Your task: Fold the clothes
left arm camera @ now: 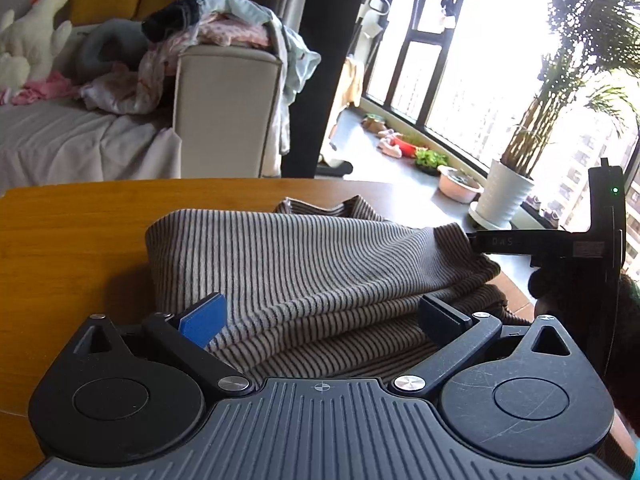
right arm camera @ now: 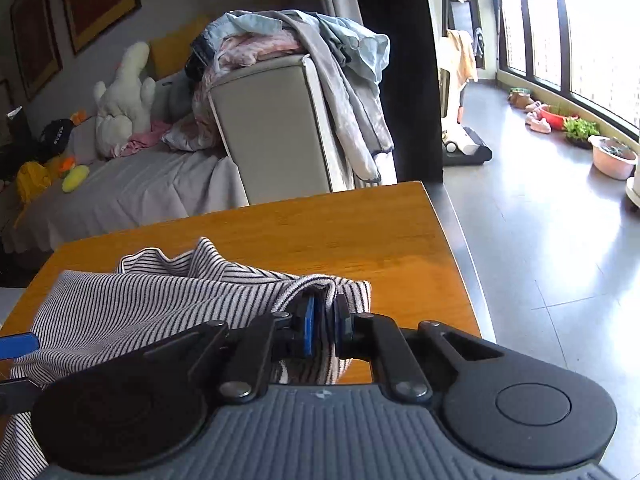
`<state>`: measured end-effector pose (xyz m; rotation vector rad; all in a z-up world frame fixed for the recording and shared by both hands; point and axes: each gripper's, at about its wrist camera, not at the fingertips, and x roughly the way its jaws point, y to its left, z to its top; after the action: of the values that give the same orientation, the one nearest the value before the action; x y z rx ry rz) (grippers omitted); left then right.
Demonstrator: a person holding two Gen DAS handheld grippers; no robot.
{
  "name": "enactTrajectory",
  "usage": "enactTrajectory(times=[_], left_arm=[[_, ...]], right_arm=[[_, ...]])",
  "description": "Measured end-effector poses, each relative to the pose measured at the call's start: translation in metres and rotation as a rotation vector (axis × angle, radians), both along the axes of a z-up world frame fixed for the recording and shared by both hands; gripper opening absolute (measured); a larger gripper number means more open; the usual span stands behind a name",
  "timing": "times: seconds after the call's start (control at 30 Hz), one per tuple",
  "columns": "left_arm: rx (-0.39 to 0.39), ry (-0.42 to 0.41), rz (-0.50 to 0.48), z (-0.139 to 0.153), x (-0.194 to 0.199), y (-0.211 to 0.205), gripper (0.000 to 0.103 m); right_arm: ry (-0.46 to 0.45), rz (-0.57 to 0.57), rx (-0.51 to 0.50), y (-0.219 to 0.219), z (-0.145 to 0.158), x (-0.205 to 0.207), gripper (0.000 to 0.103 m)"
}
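Striped top (left arm camera: 320,264) mid-fold on table (left arm camera: 72,240), centre frame. R gripper (right arm camera: 324,330) pinches its edge; L gripper (left arm camera: 320,316) spread wide, empty. Sofa pile (left arm camera: 224,32), upper left, still to do.

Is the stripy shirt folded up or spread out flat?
Folded, partly: the stripy shirt lies doubled in layers on the table, and the right gripper pinches one bunched corner.

Pale letters, perhaps "DaS", stand on the dark finger of the right gripper (left arm camera: 476,242) at the scene's right; a small label (left arm camera: 588,249) farther along its body is too blurred to read.
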<state>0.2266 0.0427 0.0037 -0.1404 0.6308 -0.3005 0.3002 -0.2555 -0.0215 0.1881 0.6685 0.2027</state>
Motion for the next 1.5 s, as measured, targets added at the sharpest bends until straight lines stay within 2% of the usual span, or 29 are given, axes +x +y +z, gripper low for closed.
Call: enactTrajectory(times=[0.03,0.07,0.1,0.17,0.27,0.37,0.47,0.57,0.67,0.7,0.73,0.87,0.93,1.0,1.07,1.17,1.23,1.27,1.3,1.4,1.5], left_arm=[[0.005,-0.001,-0.002,0.0,-0.001,0.0,0.103],[0.01,-0.003,-0.004,0.0,-0.002,-0.001,0.103],[0.014,-0.004,-0.005,-0.001,-0.002,-0.001,0.103],[0.014,-0.002,-0.002,-0.002,-0.001,0.0,0.103],[0.001,-0.005,0.003,0.003,-0.002,0.003,0.103],[-0.048,-0.043,-0.003,0.016,-0.008,0.007,0.103],[-0.067,-0.063,-0.01,0.019,-0.006,0.004,0.103],[-0.081,-0.072,-0.016,0.019,-0.003,0.001,0.103],[-0.041,0.01,-0.009,-0.01,0.011,0.0,0.103],[-0.008,0.009,-0.023,-0.018,0.012,-0.001,0.103],[0.016,0.008,-0.034,-0.024,0.011,-0.002,0.103],[0.046,0.005,-0.039,-0.023,0.009,-0.006,0.103],[0.066,0.002,-0.035,-0.021,0.011,-0.008,0.103],[0.079,0.001,-0.033,-0.021,0.011,-0.01,0.103],[0.088,0.001,-0.031,-0.021,0.011,-0.01,0.103],[0.086,0.001,-0.025,-0.021,0.009,-0.01,0.103],[0.087,-0.001,-0.021,-0.022,0.006,-0.009,0.103],[0.084,-0.002,-0.021,-0.022,0.004,-0.008,0.103],[0.071,-0.003,-0.024,-0.022,0.001,-0.006,0.103],[0.037,-0.009,-0.021,-0.022,-0.003,0.0,0.103],[0.026,-0.011,-0.018,-0.022,-0.004,0.002,0.103]], right_arm=[[0.006,-0.01,0.014,-0.004,0.001,-0.002,0.012],[0.01,-0.025,0.008,-0.006,0.005,-0.004,0.024],[0.005,-0.041,-0.018,-0.006,0.009,-0.006,0.042],[-0.018,-0.065,-0.075,-0.004,0.018,-0.012,0.049],[-0.08,-0.081,-0.123,-0.003,0.032,-0.026,0.049],[-0.166,-0.068,-0.118,0.003,0.046,-0.044,0.049],[-0.214,-0.009,-0.09,0.017,0.052,-0.055,0.048],[-0.162,0.05,-0.016,0.029,0.041,-0.053,0.027],[-0.079,0.051,0.023,0.031,0.016,-0.049,0.026],[-0.064,0.044,0.021,0.03,0.008,-0.05,0.022],[-0.05,0.037,0.018,0.03,-0.001,-0.05,0.021],[-0.068,0.042,-0.028,0.036,-0.006,-0.059,0.023],[-0.084,0.056,-0.054,0.042,-0.007,-0.061,0.03],[-0.098,0.081,-0.079,0.048,-0.007,-0.064,0.046],[-0.108,0.094,-0.096,0.053,-0.006,-0.066,0.052],[-0.113,0.097,-0.084,0.051,-0.005,-0.067,0.055],[-0.11,0.134,-0.048,0.049,-0.005,-0.068,0.068],[-0.104,0.161,-0.036,0.05,-0.005,-0.068,0.089],[-0.094,0.19,-0.029,0.052,-0.005,-0.067,0.1],[-0.069,0.236,-0.021,0.057,-0.005,-0.066,0.103],[-0.055,0.244,-0.067,0.064,-0.005,-0.063,0.103]])
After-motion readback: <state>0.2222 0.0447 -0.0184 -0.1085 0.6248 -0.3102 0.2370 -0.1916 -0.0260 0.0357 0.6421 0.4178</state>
